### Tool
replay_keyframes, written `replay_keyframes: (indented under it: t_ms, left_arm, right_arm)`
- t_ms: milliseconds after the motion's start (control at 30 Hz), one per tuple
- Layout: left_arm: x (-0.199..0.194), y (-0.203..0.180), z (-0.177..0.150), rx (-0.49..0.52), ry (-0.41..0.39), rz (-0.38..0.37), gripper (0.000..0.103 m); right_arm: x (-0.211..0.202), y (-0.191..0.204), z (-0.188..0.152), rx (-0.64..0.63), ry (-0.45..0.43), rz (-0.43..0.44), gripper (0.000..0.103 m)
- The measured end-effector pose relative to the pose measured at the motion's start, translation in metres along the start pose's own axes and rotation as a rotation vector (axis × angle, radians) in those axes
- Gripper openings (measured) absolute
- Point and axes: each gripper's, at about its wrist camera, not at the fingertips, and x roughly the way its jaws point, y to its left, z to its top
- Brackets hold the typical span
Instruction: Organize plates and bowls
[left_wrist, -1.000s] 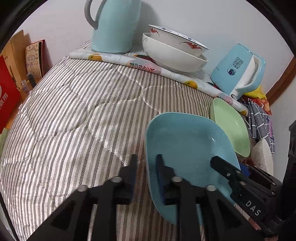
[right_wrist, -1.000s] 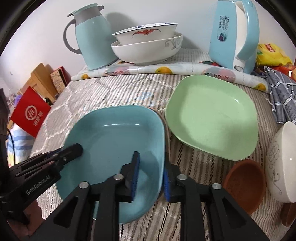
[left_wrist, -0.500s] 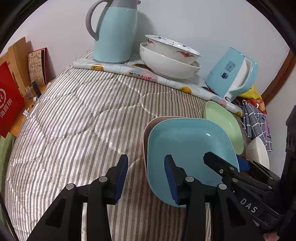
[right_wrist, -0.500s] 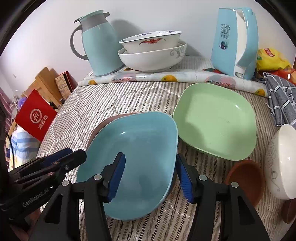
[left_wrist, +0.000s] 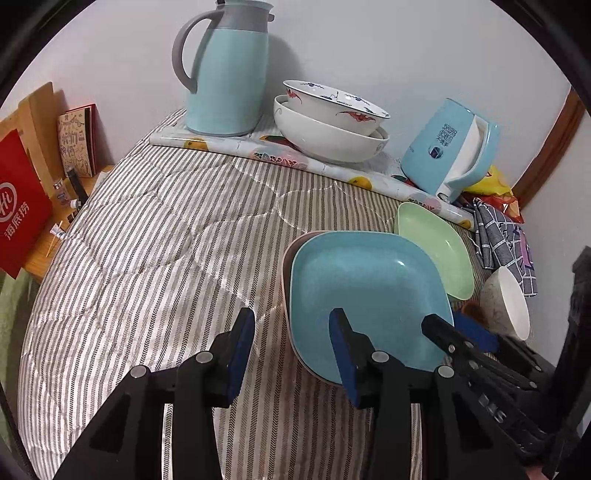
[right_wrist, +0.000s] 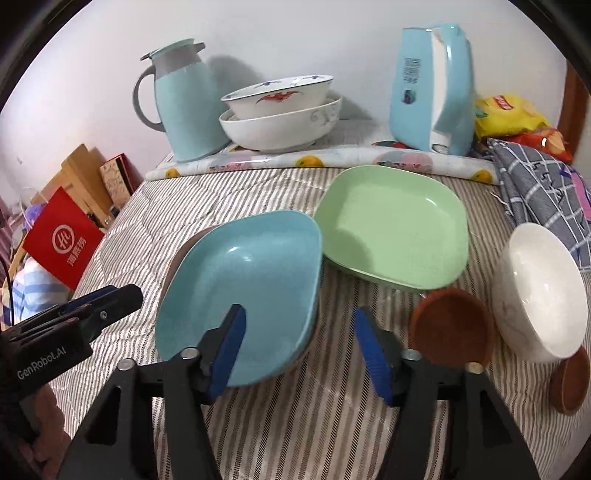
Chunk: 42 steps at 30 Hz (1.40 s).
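A blue square plate lies stacked on a brownish-pink plate on the striped quilt. My left gripper hovers open over the blue plate's left edge, pads clear of it. My right gripper hangs above the plate's right edge with its jaws closing; the rim lies below them and is not pinched. A green plate sits just right of the stack. Further right are a white bowl and two small brown dishes.
Two white bowls stand nested on a fruit-print mat at the back, between a pale blue jug and a blue kettle. A checked cloth and snack bags lie at right, a red bag at left.
Both grippers have let go of the blue plate and drawn back and up. The plate has come down onto the brownish-pink plate.
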Motion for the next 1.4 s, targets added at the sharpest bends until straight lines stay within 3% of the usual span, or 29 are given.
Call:
replay_keyframes:
  t_ms: [33,67,233,333,400,467,567,1000,1133,1400]
  left_arm:
    - [-0.001,0.0,-0.001,0.001,0.001,0.0,0.04]
    - [-0.002,-0.001,-0.001,0.001,0.001,0.0,0.04]
    - [-0.008,0.0,-0.003,0.003,-0.007,0.008,0.04]
    - [-0.01,0.0,-0.002,-0.002,-0.008,0.008,0.04]
    - [-0.011,-0.001,-0.002,0.001,-0.002,0.008,0.04]
    - [-0.013,-0.003,-0.002,0.005,-0.006,0.007,0.04]
    - [-0.015,-0.009,0.0,0.01,-0.014,-0.001,0.04]
    - [-0.031,-0.056,0.018,0.055,-0.093,-0.049,0.04]
    - [-0.034,-0.068,0.025,0.064,-0.11,-0.056,0.04]
    - [-0.026,-0.088,0.044,0.085,-0.071,-0.085,0.04]
  right_arm:
    - [0.005,0.001,-0.001,0.002,0.021,0.01,0.021]
    - [0.009,0.001,-0.001,0.003,0.028,0.001,0.018]
    - [0.016,0.006,-0.003,-0.015,0.008,-0.046,0.017]
    - [0.018,0.007,-0.002,-0.036,0.008,-0.053,0.021]
    - [0.017,0.008,-0.002,-0.047,0.016,-0.051,0.029]
    - [0.009,0.003,-0.003,-0.036,-0.001,-0.047,0.044]
    - [-0.005,-0.005,-0.002,-0.018,-0.038,-0.043,0.053]
    - [-0.065,-0.053,-0.003,0.028,-0.117,-0.179,0.063]
    - [-0.073,-0.069,0.002,0.098,-0.077,-0.063,0.063]
    - [-0.082,-0.084,0.015,0.127,-0.086,-0.122,0.063]
